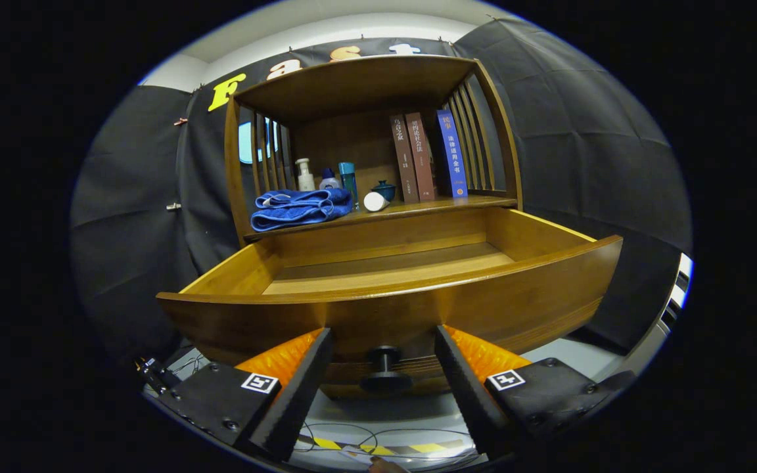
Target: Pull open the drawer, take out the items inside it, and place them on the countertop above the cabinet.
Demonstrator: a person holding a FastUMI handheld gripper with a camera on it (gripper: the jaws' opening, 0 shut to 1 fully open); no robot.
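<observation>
The wooden drawer point(391, 309) stands pulled out from the cabinet, and the part of its floor that I can see is bare. Its dark round knob point(385, 371) sits between my two fingers, which stand apart and do not touch it. My gripper point(384, 341) is open, right at the drawer front. On the countertop point(431, 207) above the drawer lie a folded blue towel point(299, 209), a white pump bottle point(304, 176), a small blue-capped bottle point(329, 179), a teal bottle point(348, 180), a white cylinder on its side point(374, 202) and a dark teal bowl point(385, 190).
Three upright books point(428, 157) lean at the back right of the shelf, under the wooden top board. Slatted sides close the shelf left and right. Cables and yellow-black tape point(378, 448) lie on the floor below the drawer.
</observation>
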